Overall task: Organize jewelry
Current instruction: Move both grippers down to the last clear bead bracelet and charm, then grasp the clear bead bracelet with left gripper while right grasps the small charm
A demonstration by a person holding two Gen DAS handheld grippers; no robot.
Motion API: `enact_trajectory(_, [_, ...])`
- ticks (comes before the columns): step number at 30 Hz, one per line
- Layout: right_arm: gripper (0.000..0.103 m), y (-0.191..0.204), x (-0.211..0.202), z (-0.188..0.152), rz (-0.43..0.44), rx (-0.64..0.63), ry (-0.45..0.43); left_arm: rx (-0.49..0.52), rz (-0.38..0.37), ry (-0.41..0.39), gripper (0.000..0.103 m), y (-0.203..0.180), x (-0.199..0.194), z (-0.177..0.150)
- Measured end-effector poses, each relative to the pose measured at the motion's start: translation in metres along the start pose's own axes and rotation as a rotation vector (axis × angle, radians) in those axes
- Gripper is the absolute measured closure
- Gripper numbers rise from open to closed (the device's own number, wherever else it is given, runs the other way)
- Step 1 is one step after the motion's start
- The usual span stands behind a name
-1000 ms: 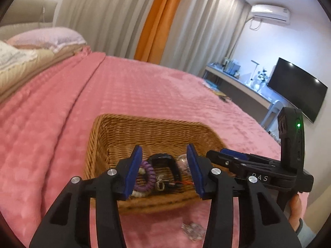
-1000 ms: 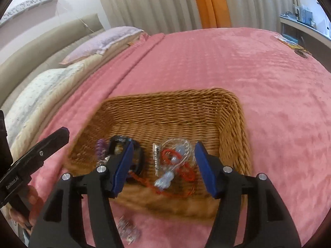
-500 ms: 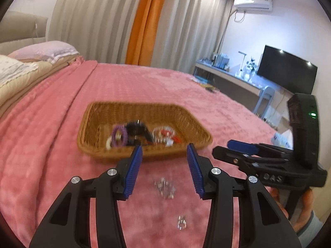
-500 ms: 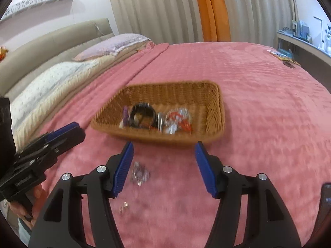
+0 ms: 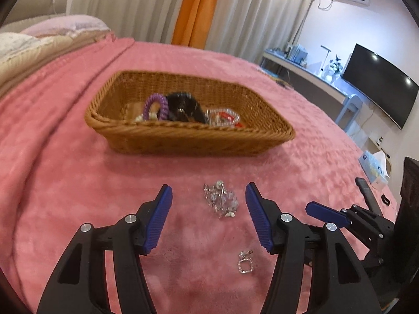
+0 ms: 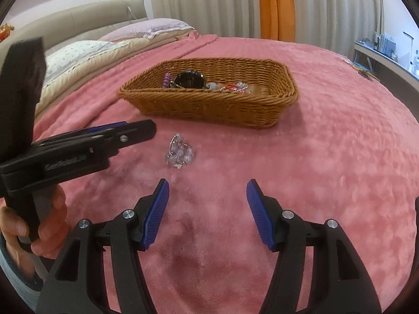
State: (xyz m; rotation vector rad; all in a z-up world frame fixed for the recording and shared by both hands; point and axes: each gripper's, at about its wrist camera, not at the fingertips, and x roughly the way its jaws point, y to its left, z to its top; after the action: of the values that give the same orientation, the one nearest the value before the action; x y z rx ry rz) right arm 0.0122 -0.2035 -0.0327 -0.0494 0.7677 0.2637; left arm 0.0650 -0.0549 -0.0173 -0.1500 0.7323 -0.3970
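A wicker basket (image 5: 146,137) (image 6: 204,108) sits on the pink bedspread and holds a purple coil bracelet (image 5: 157,104), a black watch (image 5: 183,107) and clear and red pieces (image 5: 225,116). A crystal bead bracelet (image 5: 221,200) (image 6: 179,153) lies on the bedspread in front of the basket. A small silver earring (image 5: 244,263) lies nearer to me. My left gripper (image 5: 208,214) is open, with the bead bracelet just ahead between its fingers. My right gripper (image 6: 207,209) is open and empty, to the right of the bracelet.
The pink bedspread (image 6: 327,157) spreads all around. Pillows (image 6: 86,49) lie at the far left. A desk with a TV (image 5: 379,89) stands at the right. A tissue box (image 5: 373,166) sits beyond the bed's right edge.
Both grippers have drawn back from over the basket toward the near side of the bed. The bead bracelet and the earring have come into view in front of the left gripper.
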Motion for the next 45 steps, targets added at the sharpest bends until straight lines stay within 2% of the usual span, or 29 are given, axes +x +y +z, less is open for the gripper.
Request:
enact_trajectory(3, [0.045, 0.000, 0.002, -0.002, -0.002, -0.006, 0.005, 0.026, 0.006, 0.041, 0.047, -0.005, 0.009, 0.001])
enact_trajectory(5, [0.045, -0.001, 0.003, -0.002, 0.005, -0.002, 0.010, 0.049, 0.023, 0.076, 0.054, -0.011, 0.017, 0.000])
enact_trajectory(10, [0.045, -0.004, 0.006, -0.002, 0.024, 0.013, 0.028, 0.087, 0.006, 0.122, 0.061, -0.021, 0.029, 0.001])
enact_trajectory(11, [0.045, -0.004, 0.007, -0.002, 0.026, 0.012, 0.031, 0.091, 0.007, 0.135, 0.069, -0.022, 0.033, 0.002])
enact_trajectory(16, [0.045, -0.001, 0.005, -0.003, 0.042, -0.008, 0.024, 0.081, 0.018, 0.189, 0.097, -0.022, 0.048, 0.002])
enact_trajectory(18, [0.045, 0.002, 0.004, -0.003, 0.047, -0.018, 0.019, 0.068, 0.010, 0.186, 0.100, -0.019, 0.047, 0.001])
enact_trajectory(23, [0.046, 0.014, 0.007, -0.003, 0.064, -0.045, 0.055, 0.020, 0.006, 0.159, 0.101, -0.010, 0.039, 0.002])
enact_trajectory(26, [0.058, 0.022, 0.012, -0.004, 0.064, -0.046, 0.097, -0.007, 0.013, 0.139, 0.101, -0.001, 0.026, -0.001])
enact_trajectory(28, [0.060, 0.025, 0.014, -0.006, 0.087, -0.030, 0.125, -0.028, 0.015, 0.131, 0.101, 0.006, 0.016, -0.006])
enact_trajectory(32, [0.061, 0.035, 0.013, -0.005, 0.099, -0.031, 0.135, -0.060, 0.015, 0.120, 0.101, 0.021, -0.005, -0.020])
enact_trajectory(35, [0.061, 0.040, 0.022, -0.003, 0.121, -0.016, 0.175, -0.079, 0.001, 0.104, 0.101, 0.029, -0.017, -0.029])
enact_trajectory(38, [0.065, 0.050, 0.029, -0.002, 0.058, -0.051, 0.181, -0.083, -0.013, 0.087, 0.101, 0.032, -0.021, -0.031])
enact_trajectory(42, [0.069, 0.057, 0.037, 0.002, 0.026, -0.064, 0.183, -0.080, -0.038, 0.078, 0.101, 0.033, -0.024, -0.033])
enact_trajectory(45, [0.082, 0.061, 0.039, 0.000, -0.006, -0.095, 0.178, -0.091, -0.050, 0.074, 0.101, 0.037, -0.025, -0.034])
